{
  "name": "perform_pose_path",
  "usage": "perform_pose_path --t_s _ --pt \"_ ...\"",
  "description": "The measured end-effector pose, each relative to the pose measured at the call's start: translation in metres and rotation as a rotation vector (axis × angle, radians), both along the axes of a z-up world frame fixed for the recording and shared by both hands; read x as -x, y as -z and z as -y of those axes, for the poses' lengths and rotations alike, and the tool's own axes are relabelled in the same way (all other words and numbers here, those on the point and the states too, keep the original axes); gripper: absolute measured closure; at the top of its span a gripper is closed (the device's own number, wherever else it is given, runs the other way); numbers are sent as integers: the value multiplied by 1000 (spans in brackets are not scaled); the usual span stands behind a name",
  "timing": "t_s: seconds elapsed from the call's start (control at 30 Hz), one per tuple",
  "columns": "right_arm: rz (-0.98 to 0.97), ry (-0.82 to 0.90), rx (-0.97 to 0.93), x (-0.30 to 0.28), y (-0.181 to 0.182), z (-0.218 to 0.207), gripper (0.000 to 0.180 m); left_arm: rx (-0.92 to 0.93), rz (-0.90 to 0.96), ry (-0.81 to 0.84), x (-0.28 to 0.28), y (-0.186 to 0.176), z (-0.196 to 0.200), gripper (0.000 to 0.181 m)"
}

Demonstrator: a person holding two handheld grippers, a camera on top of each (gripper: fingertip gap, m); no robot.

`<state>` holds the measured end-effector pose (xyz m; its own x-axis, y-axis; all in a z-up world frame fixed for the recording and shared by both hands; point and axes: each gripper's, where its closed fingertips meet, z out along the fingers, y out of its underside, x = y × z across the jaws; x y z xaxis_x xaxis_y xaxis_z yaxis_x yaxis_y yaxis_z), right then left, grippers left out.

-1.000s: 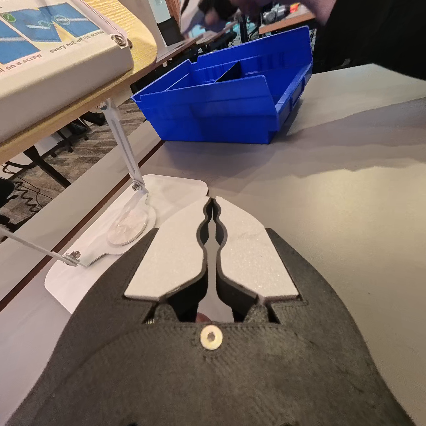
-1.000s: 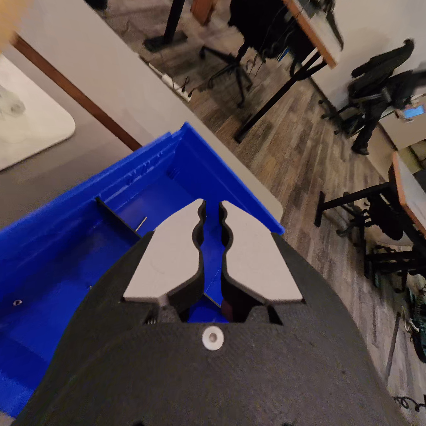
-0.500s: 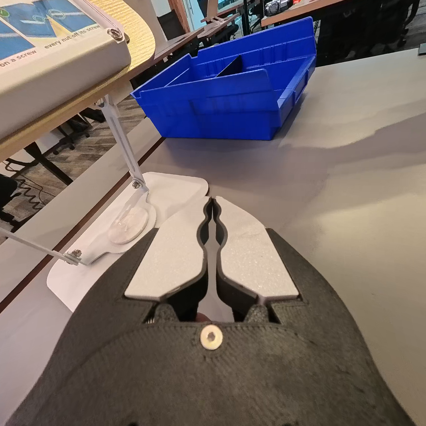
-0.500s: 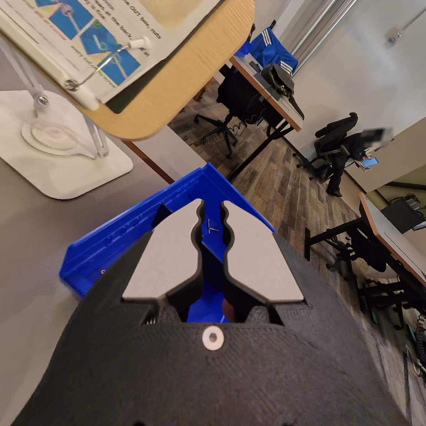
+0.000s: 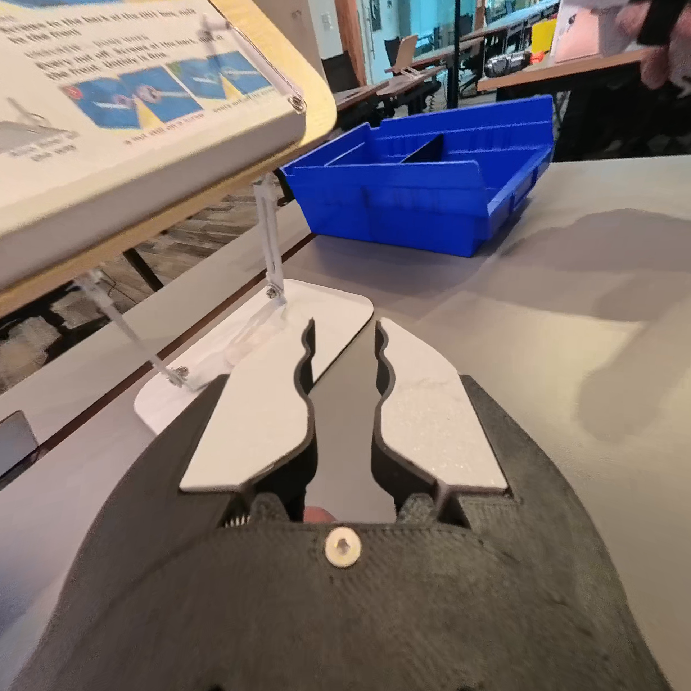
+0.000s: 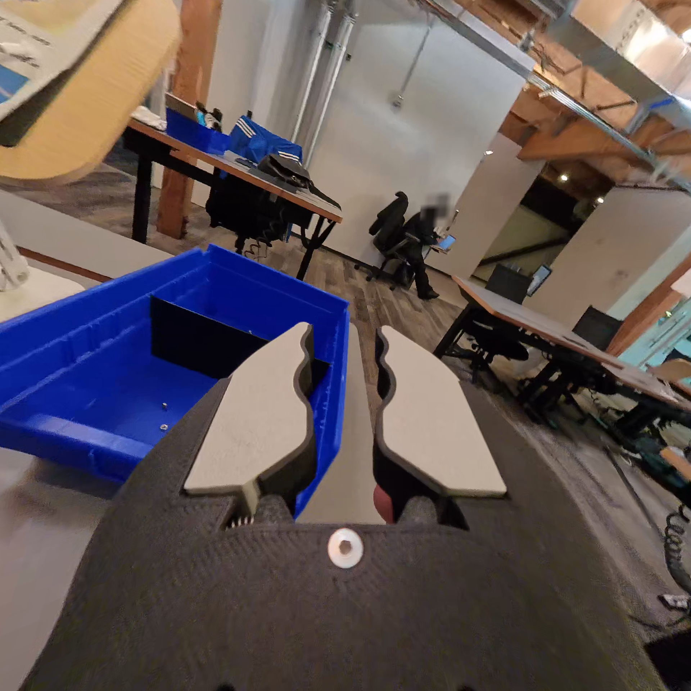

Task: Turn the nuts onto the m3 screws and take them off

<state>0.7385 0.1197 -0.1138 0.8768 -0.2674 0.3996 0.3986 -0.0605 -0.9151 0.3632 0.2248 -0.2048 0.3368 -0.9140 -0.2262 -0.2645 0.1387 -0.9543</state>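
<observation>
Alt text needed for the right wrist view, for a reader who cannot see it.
The right tongs are open and empty, beside the right end of a blue bin on a grey table. A black divider splits the bin; two small nuts lie on its floor.

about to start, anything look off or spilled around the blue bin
Nothing stands out. The blue bin sits flat on the grey table, its black divider upright, and two small nuts lie inside it. Both grippers, left and right, are open and empty.
</observation>
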Motion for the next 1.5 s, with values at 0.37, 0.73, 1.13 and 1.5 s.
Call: perform_pose_path --t_s 0.37,0.73,1.13,1.5 --pt "-220 -28 277 -21 75 -24 119 -78 29 -233 100 -22 -2 150" --pt "-325 35 411 -49 111 -41 144 -76 88 -401 184 -43 -12 150" --pt "-403 -36 432 -44 115 -45 173 -70 33 -815 358 -74 -66 142" --pt "-398 -43 437 -45 115 -44 173 241 19 -868 410 -19 -110 123"
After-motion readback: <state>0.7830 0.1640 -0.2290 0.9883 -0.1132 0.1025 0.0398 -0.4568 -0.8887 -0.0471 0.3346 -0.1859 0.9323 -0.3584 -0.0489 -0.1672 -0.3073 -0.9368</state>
